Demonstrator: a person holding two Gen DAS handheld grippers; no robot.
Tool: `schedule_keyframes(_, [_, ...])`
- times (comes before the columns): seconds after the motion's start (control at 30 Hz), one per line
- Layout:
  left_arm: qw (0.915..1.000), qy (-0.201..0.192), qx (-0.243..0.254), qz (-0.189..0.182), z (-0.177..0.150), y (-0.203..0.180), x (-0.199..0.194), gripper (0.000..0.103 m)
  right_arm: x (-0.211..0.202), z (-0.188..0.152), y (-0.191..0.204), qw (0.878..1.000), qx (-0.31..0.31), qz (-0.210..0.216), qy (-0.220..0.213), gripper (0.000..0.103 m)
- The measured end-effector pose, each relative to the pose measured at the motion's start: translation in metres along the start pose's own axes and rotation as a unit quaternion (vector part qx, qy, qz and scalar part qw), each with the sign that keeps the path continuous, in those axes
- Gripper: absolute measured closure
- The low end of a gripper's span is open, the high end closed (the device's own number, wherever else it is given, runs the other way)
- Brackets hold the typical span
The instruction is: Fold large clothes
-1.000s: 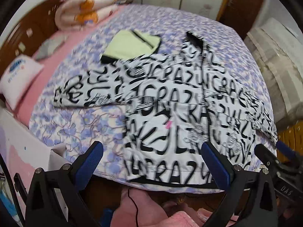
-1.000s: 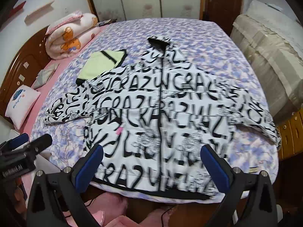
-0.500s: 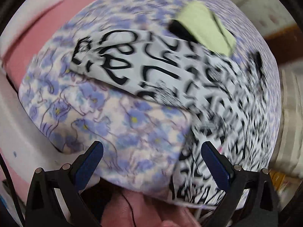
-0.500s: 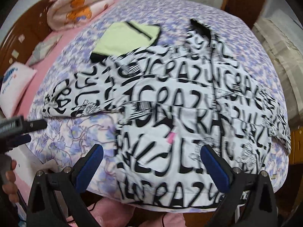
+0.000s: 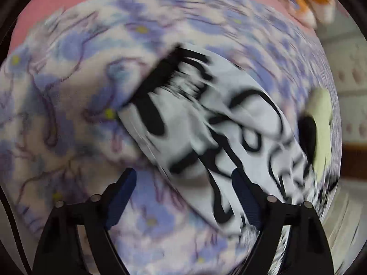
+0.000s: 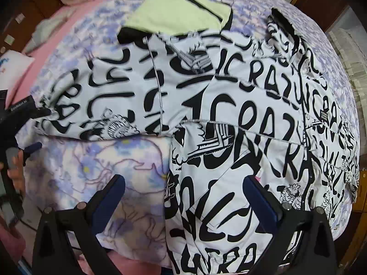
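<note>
Left tongs (image 5: 183,192) wide, jaws have just been closing a bit, nothing pinched; sleeve (image 5: 206,123) of the black-and-white lettered jacket (image 6: 229,119) lies just under and ahead of them, its black cuff (image 5: 158,78) further ahead. View blurred. Right tongs (image 6: 183,197) wide, empty, over the jacket's side edge, flowered bedcover (image 6: 103,171) under their left finger. Jacket spread flat on the bed. Yellow-green folded garment (image 6: 179,11) beyond it.

White jacket (image 6: 229,119) with black lettering, spread flat, zipped, sleeve (image 5: 206,123) outstretched on floral bedspread (image 6: 103,165)
</note>
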State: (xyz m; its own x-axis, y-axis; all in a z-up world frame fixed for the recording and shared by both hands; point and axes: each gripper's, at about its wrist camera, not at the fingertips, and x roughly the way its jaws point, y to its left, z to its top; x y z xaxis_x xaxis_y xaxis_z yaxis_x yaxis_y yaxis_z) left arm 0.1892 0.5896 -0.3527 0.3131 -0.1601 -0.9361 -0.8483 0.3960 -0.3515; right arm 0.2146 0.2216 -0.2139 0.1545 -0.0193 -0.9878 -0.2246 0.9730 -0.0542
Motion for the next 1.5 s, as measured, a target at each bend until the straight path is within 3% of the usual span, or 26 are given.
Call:
schedule_keyframes(0.17, [0.9987, -0.03, -0.04, -0.011, 0.011, 0.018, 0.019, 0.038, 0.015, -0.003, 0.004, 1.0, -0.01, -0.006, 0.014, 0.001])
schedule_keyframes(0.27, [0.9972, -0.059, -0.045, -0.012, 0.011, 0.016, 0.015, 0.061, 0.018, -0.007, 0.002, 1.0, -0.016, -0.007, 0.015, 0.001])
schedule_keyframes(0.33, [0.9969, -0.072, -0.031, -0.012, 0.011, 0.01, 0.012, 0.08, 0.02, -0.011, -0.001, 1.0, -0.011, -0.008, 0.014, 0.001])
schedule_keyframes(0.4, [0.9959, -0.086, -0.012, -0.025, 0.011, 0.001, 0.007, 0.093, 0.022, -0.014, -0.005, 1.0, -0.002, 0.0, 0.012, 0.001])
schedule_keyframes(0.57, [0.987, -0.155, 0.029, -0.033, -0.005, -0.034, -0.026, 0.096, 0.022, -0.029, -0.021, 1.0, 0.01, 0.017, -0.003, 0.001])
schedule_keyframes(0.73, [0.9687, -0.218, 0.076, -0.091, -0.047, -0.08, -0.086, 0.096, 0.017, -0.045, -0.053, 0.999, 0.025, 0.037, -0.021, 0.001])
schedule_keyframes(0.93, [0.9409, -0.268, 0.149, -0.144, -0.135, -0.166, -0.146, 0.096, 0.006, -0.067, -0.125, 0.996, 0.051, 0.061, -0.035, 0.001])
schedule_keyframes(1.17, [0.9031, -0.284, 0.235, -0.221, -0.287, -0.26, -0.187, 0.096, -0.013, -0.089, -0.244, 0.992, 0.084, 0.069, -0.068, 0.001])
schedule_keyframes(1.3, [0.8878, -0.268, 0.287, -0.24, -0.364, -0.312, -0.174, 0.096, -0.017, -0.097, -0.309, 0.987, 0.112, 0.071, -0.093, 0.001])
schedule_keyframes(1.5, [0.882, -0.205, 0.352, -0.236, -0.461, -0.383, -0.116, 0.096, -0.01, -0.108, -0.395, 0.978, 0.16, 0.07, -0.114, 0.001])
